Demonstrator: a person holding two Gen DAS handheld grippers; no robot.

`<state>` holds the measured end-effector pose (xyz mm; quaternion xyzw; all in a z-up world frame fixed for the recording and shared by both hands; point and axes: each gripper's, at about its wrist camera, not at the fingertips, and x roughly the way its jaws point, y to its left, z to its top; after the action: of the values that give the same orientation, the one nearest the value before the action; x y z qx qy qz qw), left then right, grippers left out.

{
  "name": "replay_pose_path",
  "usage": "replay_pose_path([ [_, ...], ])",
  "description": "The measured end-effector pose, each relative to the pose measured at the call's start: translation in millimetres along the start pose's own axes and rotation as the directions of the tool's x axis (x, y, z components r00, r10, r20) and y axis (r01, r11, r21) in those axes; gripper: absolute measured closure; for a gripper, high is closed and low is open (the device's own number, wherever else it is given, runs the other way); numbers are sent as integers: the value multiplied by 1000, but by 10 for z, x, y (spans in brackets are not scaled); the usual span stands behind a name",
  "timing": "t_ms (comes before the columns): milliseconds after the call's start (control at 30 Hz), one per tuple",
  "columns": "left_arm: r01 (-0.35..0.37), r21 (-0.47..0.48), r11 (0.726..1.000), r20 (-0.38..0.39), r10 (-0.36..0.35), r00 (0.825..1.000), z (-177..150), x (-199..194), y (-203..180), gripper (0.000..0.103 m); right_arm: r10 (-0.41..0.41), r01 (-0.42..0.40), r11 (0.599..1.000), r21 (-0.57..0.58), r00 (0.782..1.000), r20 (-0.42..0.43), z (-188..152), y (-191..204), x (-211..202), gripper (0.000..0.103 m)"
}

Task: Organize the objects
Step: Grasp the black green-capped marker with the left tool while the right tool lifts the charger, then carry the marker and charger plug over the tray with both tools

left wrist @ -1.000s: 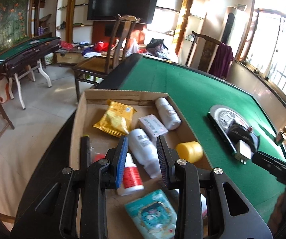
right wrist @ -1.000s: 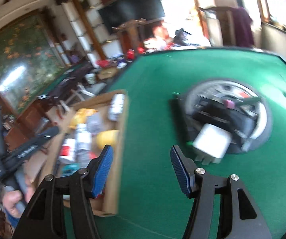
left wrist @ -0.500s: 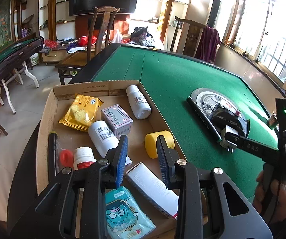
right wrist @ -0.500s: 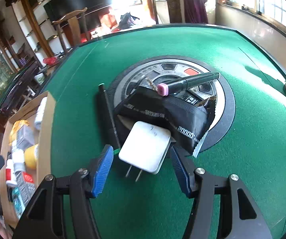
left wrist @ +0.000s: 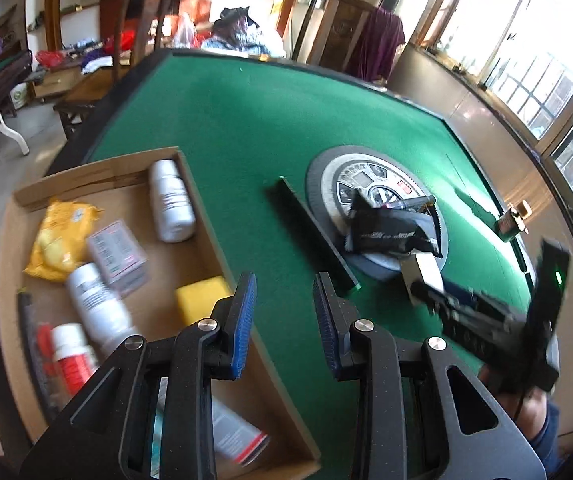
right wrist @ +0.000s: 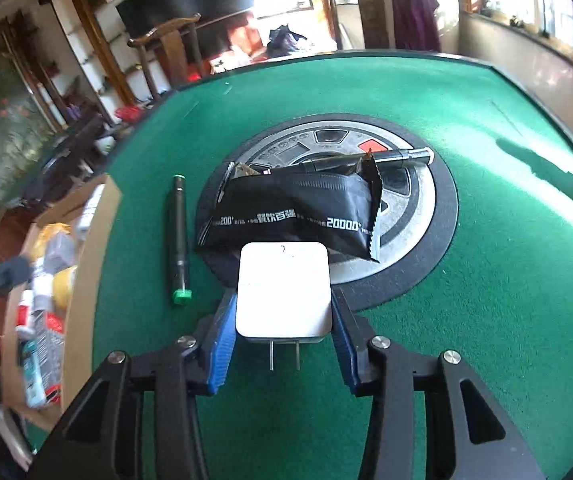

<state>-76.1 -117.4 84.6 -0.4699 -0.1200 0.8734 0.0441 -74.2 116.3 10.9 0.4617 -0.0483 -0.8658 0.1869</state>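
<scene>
My right gripper [right wrist: 284, 328] points steeply down, its blue-padded jaws closing; the white square wall charger with two metal prongs [right wrist: 284, 290] sits between them, pads at its two sides, contact not certain. In the left wrist view I see the hand [left wrist: 526, 400] that carries this gripper low at right. My left gripper [left wrist: 282, 312] also tilts down, blue pads narrowly apart, nothing between them.

Black skeletal tool [right wrist: 282, 324] arms, blue ribbed pads [right wrist: 222, 328], silver screws (a blue sleeve behind)
</scene>
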Motion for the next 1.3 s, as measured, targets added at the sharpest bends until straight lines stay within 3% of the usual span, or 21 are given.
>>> replay_pose_path([
  [100, -8, -69, 998, -96, 1, 995, 212, 391, -75, 74, 88, -88, 995, 55, 996, -6, 19, -172, -65, 59],
  [200, 18, -170, 985, -171, -48, 984, 330, 766, -56, 74, 101, -102, 993, 51, 994, 32, 72, -199, -178, 59],
  [400, -35, -212, 977, -211, -11, 977, 432, 1148, -133, 74, 131, -137, 989, 61, 987, 94, 124, -177, -421, 59],
  [533, -86, -184, 979, -174, 54, 983, 481, 1191, -192, 76, 133, -140, 988, 66, 987, 94, 143, -200, -408, 59],
  [600, -113, -143, 983, -169, 88, 982, 476, 1210, -218, 87, 133, -140, 988, 71, 986, 95, 147, -208, -407, 59],
  [733, -96, -122, 988, -168, 75, 983, 357, 1121, -150, 89, 132, -139, 988, 71, 986, 98, 139, -208, -409, 59],
  [900, -27, -101, 995, -141, 12, 990, 123, 965, -151, 89, 134, -140, 988, 60, 986, 97, 116, -174, -393, 59],
  [1067, 77, -100, 992, -64, -84, 994, -15, 633, -141, 89, 136, -141, 989, 44, 985, 105, 95, -132, -398, 59],
  [1300, 186, -96, 978, 25, -185, 982, -114, 234, -35, 89, 152, -152, 988, -7, 981, 122, 32, 38, -396, 59],
])
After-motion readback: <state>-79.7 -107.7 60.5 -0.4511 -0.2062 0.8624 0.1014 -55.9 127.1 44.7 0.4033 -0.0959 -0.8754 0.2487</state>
